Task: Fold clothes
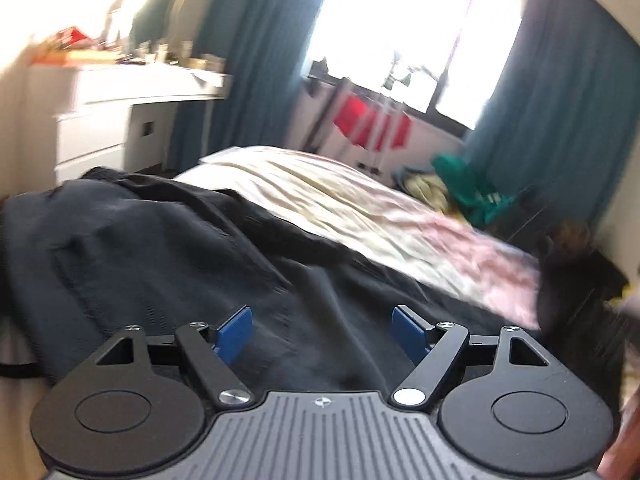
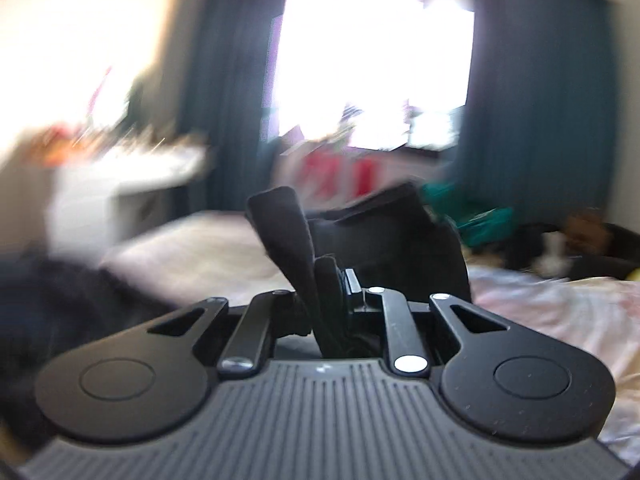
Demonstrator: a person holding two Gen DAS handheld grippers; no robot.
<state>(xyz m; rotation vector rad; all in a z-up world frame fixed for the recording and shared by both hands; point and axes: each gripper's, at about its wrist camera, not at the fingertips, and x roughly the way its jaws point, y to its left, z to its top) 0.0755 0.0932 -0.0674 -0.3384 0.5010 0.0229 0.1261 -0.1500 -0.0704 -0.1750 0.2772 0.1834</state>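
Folding barely begun: dark garment point(image 1: 168, 248) lies rumpled over bed point(image 1: 360, 208), left-centre of frame, unfolded. Left claw point(image 1: 322, 330) wide, empty, over it. Right claw point(image 2: 334, 280) pinched narrow on black fabric edge point(image 2: 288, 232), lifted. Dresser point(image 1: 100, 120) upper left, drying rack point(image 1: 372, 120) upper centre-right; nothing blocking.

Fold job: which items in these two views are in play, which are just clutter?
In play:
- dark garment, spread on the bed
- right gripper, shut on a fold of dark cloth
- left gripper, open above the garment

Clutter:
- white dresser with blurred bits on top
- red items on the drying rack
- green cloth
- blue curtains
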